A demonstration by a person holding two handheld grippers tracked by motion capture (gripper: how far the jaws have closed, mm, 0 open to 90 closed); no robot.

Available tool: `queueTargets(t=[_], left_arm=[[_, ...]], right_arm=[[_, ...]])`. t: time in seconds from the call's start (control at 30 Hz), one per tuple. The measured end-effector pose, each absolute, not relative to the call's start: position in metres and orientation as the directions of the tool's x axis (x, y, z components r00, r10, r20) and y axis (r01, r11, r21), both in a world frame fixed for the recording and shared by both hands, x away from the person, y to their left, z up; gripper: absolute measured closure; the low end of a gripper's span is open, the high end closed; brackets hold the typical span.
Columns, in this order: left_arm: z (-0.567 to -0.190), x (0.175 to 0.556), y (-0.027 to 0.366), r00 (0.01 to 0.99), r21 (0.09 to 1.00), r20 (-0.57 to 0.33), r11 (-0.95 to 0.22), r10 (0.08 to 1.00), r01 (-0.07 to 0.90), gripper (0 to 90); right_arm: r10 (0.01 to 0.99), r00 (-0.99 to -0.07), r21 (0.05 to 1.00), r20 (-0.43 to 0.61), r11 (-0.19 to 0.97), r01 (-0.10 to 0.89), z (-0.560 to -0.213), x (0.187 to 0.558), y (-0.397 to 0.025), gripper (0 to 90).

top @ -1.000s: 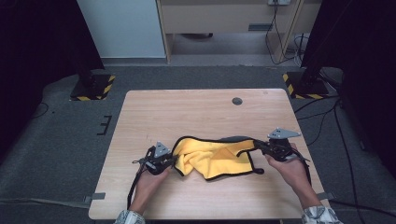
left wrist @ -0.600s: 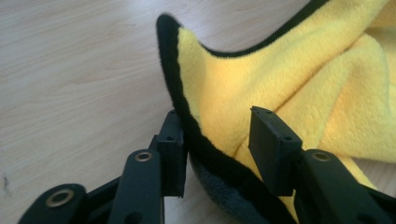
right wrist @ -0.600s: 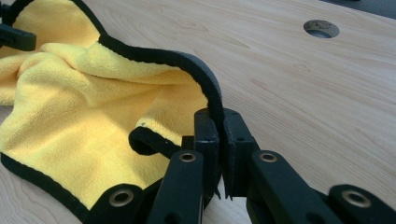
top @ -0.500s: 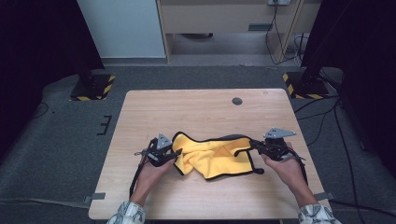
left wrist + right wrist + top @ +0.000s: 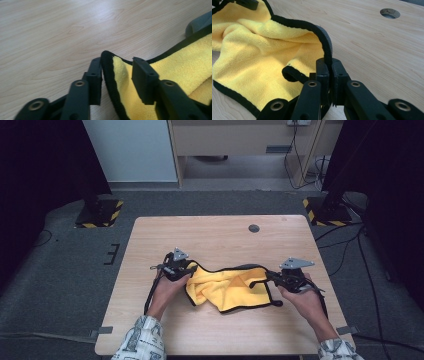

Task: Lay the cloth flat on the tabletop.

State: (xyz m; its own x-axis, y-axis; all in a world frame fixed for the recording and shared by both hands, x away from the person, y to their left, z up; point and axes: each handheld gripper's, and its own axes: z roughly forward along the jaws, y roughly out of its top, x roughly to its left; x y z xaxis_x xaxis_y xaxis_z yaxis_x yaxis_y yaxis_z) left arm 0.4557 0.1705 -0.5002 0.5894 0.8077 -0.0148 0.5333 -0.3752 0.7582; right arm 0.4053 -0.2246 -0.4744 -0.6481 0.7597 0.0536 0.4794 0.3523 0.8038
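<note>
Yellow cloth (image 5: 227, 287) pinched by right gripper (image 5: 329, 75); left gripper (image 5: 116, 75) view: jaws apart astride hem.

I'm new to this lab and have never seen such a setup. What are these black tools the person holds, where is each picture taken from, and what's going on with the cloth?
A person holds a hand-operated claw in each hand. The high view looks down on the wooden table. The other two pictures come from cameras riding on each claw. A crumpled yellow cloth with black edging lies on the table. The right claw is shut on the cloth's black edge. The left claw is open, its jaws on either side of a cloth corner, not yet pinching it.
</note>
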Motion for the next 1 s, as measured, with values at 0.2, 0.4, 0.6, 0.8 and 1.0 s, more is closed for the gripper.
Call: queueTargets(t=[0.2, 0.4, 0.6, 0.8, 1.0], left_arm=[[-0.492, 0.448, 0.167, 0.593, 0.772, 0.034, -0.398, 0.804, 0.495, 83.0], [-0.474, 0.433, 0.172, 0.587, 0.809, 0.055, -0.381, 0.808, 0.448, 85.2], [-0.46, 0.421, 0.177, 0.582, 0.84, 0.068, -0.362, 0.81, 0.405, 85.3], [-0.45, 0.415, 0.178, 0.575, 0.865, 0.084, -0.345, 0.814, 0.363, 85.7], [-0.438, 0.411, 0.182, 0.564, 0.892, 0.071, -0.305, 0.822, 0.332, 85.8]], right_arm=[[0.764, -0.643, 0.811, 0.059, 0.339, 0.476, -0.475, 0.407, -0.227, 86.3], [0.766, -0.64, 0.825, 0.059, 0.323, 0.463, -0.469, 0.403, -0.233, 86.3], [0.774, -0.629, 0.842, 0.065, 0.296, 0.451, -0.458, 0.401, -0.242, 86.3], [0.773, -0.631, 0.857, 0.062, 0.283, 0.431, -0.446, 0.4, -0.244, 86.3], [0.78, -0.623, 0.859, 0.064, 0.275, 0.432, -0.438, 0.4, -0.245, 86.3]])
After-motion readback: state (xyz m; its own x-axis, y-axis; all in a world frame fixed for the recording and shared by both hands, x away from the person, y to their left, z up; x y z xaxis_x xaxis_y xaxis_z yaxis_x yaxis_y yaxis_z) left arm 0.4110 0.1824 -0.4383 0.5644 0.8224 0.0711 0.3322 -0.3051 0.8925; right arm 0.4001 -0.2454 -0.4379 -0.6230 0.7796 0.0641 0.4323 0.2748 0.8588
